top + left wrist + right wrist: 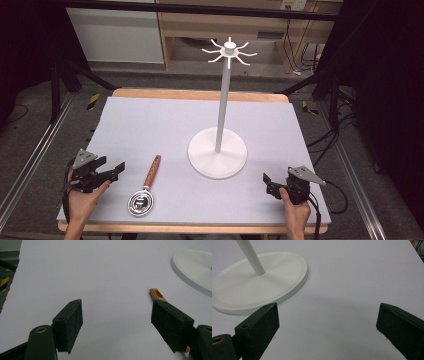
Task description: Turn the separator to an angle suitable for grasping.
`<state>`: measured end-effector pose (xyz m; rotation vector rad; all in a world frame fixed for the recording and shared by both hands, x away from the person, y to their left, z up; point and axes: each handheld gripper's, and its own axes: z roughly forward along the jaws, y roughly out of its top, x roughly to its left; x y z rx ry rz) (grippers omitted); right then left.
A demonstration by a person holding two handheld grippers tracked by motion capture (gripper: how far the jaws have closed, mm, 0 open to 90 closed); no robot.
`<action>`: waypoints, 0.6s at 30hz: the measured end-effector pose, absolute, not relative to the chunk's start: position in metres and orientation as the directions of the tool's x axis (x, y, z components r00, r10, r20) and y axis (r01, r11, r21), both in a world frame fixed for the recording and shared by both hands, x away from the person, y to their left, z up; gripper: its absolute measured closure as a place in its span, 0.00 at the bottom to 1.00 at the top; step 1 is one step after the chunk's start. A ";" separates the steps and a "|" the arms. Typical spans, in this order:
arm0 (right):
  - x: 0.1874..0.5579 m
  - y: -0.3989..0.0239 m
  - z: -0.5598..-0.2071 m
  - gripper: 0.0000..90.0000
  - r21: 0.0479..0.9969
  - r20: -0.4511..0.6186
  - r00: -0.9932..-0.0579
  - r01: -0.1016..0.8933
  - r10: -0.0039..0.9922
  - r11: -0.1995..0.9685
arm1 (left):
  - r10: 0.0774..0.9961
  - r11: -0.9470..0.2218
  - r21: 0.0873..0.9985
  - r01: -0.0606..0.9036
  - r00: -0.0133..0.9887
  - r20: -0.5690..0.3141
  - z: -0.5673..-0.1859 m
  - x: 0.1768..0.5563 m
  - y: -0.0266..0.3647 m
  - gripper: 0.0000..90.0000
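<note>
A small metal strainer with a wooden handle (147, 187) lies on the grey mat near the front left, its handle pointing away from me. In the left gripper view the handle's end (156, 294) peeks out beside the right jaw. A white stand (218, 152) with a round base, a tall pole and a ring of bare hooks (229, 51) rises at the middle. My left gripper (116, 171) (116, 307) rests left of the strainer, open, with nothing between its jaws. My right gripper (269, 184) (328, 308) sits right of the stand's base (262, 290), open and holding nothing.
The grey mat (150, 125) covers a wooden table. Metal rails run along the floor at both sides. Shelving and cables stand beyond the far edge.
</note>
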<state>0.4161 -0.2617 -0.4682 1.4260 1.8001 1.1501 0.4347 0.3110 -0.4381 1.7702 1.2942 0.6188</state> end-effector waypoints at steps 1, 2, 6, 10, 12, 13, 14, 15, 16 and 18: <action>0.416 -0.261 -0.468 0.06 0.876 0.078 -0.274 0.477 0.958 0.065 | 0.929 -0.129 0.846 0.517 0.362 -0.079 -0.434 0.433 0.308 0.31; 0.415 -0.260 -0.468 0.06 0.875 0.084 -0.276 0.480 0.958 0.062 | 0.929 -0.129 0.846 0.517 0.362 -0.079 -0.434 0.433 0.308 0.33; 0.415 -0.260 -0.467 0.06 0.879 0.074 -0.279 0.472 0.957 0.070 | 0.920 -0.146 0.839 0.524 0.384 -0.080 -0.430 0.430 0.301 0.34; 0.414 -0.260 -0.466 0.05 0.885 0.063 -0.277 0.459 0.959 0.074 | 0.915 -0.163 0.832 0.530 0.397 -0.074 -0.427 0.428 0.295 0.34; 0.413 -0.260 -0.466 0.05 0.887 0.062 -0.275 0.456 0.959 0.074 | 0.912 -0.169 0.832 0.529 0.404 -0.072 -0.426 0.428 0.292 0.35; 0.414 -0.260 -0.466 0.05 0.887 0.060 -0.277 0.455 0.959 0.076 | 0.908 -0.177 0.832 0.525 0.413 -0.067 -0.424 0.427 0.289 0.35; 0.414 -0.260 -0.466 0.05 0.887 0.060 -0.277 0.455 0.959 0.076 | 0.908 -0.177 0.832 0.525 0.413 -0.067 -0.424 0.427 0.289 0.35; 0.414 -0.259 -0.466 0.05 0.886 0.056 -0.276 0.457 0.960 0.080 | 0.906 -0.185 0.831 0.524 0.419 -0.062 -0.423 0.426 0.287 0.36; 0.414 -0.259 -0.466 0.05 0.886 0.056 -0.276 0.457 0.960 0.080 | 0.905 -0.189 0.832 0.522 0.422 -0.059 -0.422 0.426 0.285 0.36; 0.414 -0.258 -0.466 0.05 0.882 0.056 -0.280 0.463 0.958 0.084 | 0.899 -0.206 0.827 0.524 0.434 -0.051 -0.421 0.426 0.283 0.36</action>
